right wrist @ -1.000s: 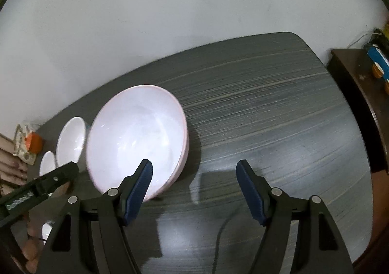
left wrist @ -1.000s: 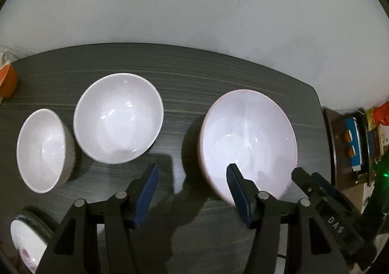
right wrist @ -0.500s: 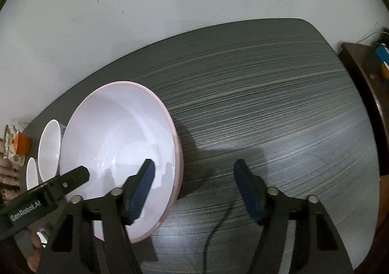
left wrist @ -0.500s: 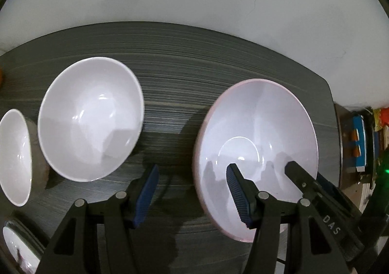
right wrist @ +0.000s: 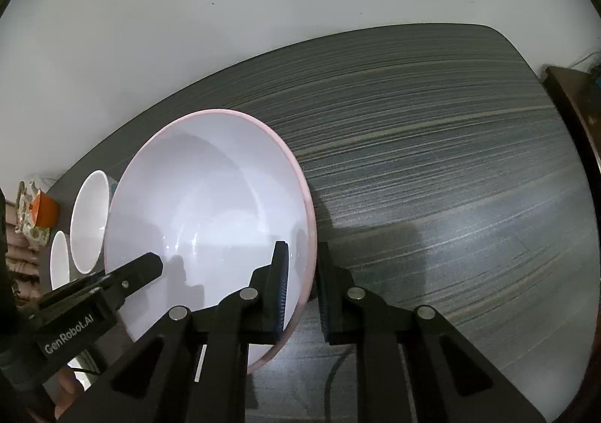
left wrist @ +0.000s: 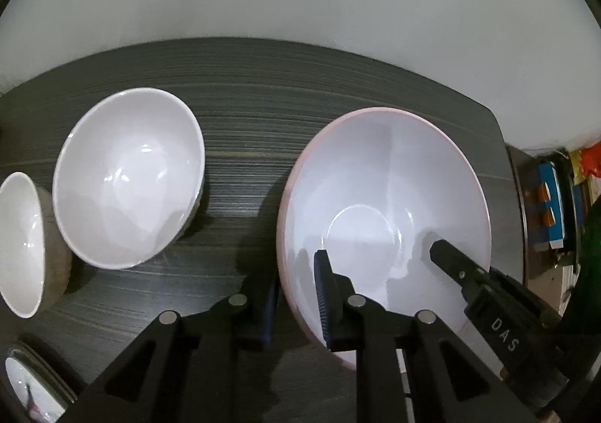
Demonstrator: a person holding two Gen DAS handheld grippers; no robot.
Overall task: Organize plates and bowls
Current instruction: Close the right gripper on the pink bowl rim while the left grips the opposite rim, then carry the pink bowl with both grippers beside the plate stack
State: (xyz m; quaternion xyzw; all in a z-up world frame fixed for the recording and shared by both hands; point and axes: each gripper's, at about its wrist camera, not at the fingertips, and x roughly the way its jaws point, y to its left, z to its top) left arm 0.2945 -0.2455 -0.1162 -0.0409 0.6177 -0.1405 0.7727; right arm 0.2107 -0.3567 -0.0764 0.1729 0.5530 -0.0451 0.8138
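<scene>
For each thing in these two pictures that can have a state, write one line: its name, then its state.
Pink-rimmed bowl: upright, empty, rim gripped on two sides.
Left tool: closed on the pink-rimmed bowl's rim, one finger inside, one outside.
Right tool: closed on the bowl's rim, likewise.
Medium white bowl: upright, empty, on the table, untouched.
Small white bowl: upright, empty, untouched.
</scene>
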